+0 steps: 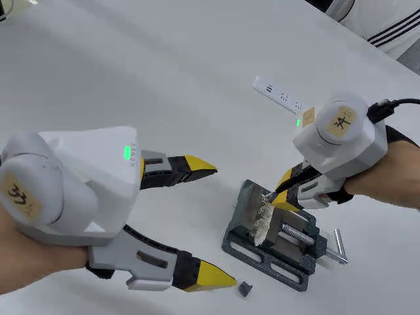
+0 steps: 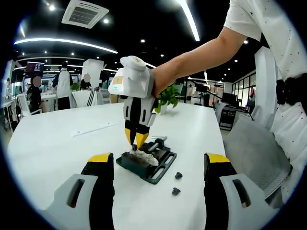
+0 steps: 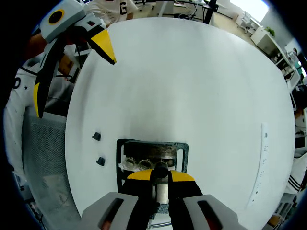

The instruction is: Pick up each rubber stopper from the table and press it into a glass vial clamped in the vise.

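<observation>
A dark bench vise (image 1: 262,259) (image 2: 158,167) (image 3: 152,146) stands on the white table and clamps glass vials (image 1: 261,220) (image 3: 140,164) wrapped in something white. My right gripper (image 1: 279,195) (image 3: 160,176) (image 2: 135,140) hangs right over the vials, shut on a black rubber stopper (image 3: 160,169). Two loose stoppers (image 3: 96,136) (image 3: 100,161) (image 2: 178,175) (image 2: 175,191) lie on the table beside the vise; one stopper (image 1: 245,289) shows in the head view. My left gripper (image 1: 211,223) (image 2: 159,160) (image 3: 72,72) is held open and empty, a short way off the vise.
A white power strip (image 1: 279,94) (image 3: 261,163) lies on the far side of the table. The vise's screw handle (image 1: 338,246) sticks out to the right. A mesh chair (image 2: 259,158) stands at the table's edge. People are in the room beyond.
</observation>
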Demonstrator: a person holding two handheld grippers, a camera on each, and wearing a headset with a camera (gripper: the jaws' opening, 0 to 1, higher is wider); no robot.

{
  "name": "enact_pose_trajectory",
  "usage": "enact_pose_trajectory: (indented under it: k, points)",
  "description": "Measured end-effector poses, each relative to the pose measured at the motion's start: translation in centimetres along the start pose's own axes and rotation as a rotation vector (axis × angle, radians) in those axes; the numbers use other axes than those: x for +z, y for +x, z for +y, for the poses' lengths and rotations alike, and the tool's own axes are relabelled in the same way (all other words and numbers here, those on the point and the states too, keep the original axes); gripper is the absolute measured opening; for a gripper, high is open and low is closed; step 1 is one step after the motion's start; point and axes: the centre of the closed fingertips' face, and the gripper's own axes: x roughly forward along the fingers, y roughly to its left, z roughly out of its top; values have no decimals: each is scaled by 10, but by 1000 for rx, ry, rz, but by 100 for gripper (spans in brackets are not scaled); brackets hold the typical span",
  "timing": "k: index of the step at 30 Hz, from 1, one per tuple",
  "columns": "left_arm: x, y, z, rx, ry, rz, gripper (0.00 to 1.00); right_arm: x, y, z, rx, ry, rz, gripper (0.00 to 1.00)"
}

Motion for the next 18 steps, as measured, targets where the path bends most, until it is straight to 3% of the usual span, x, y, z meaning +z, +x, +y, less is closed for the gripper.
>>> enact_pose_trajectory:
  k: [9, 15, 18]
  points:
    - [-1, -1, 1, 0, 1, 2, 75, 0, 1, 2, -51, -81, 52, 5]
    - [0, -1, 1, 1, -1, -3, 75, 0, 1, 2, -120, -228, 131, 4]
    - [0, -1, 1, 1, -2, -4, 75, 1, 1, 4, -132, -254, 152, 4]
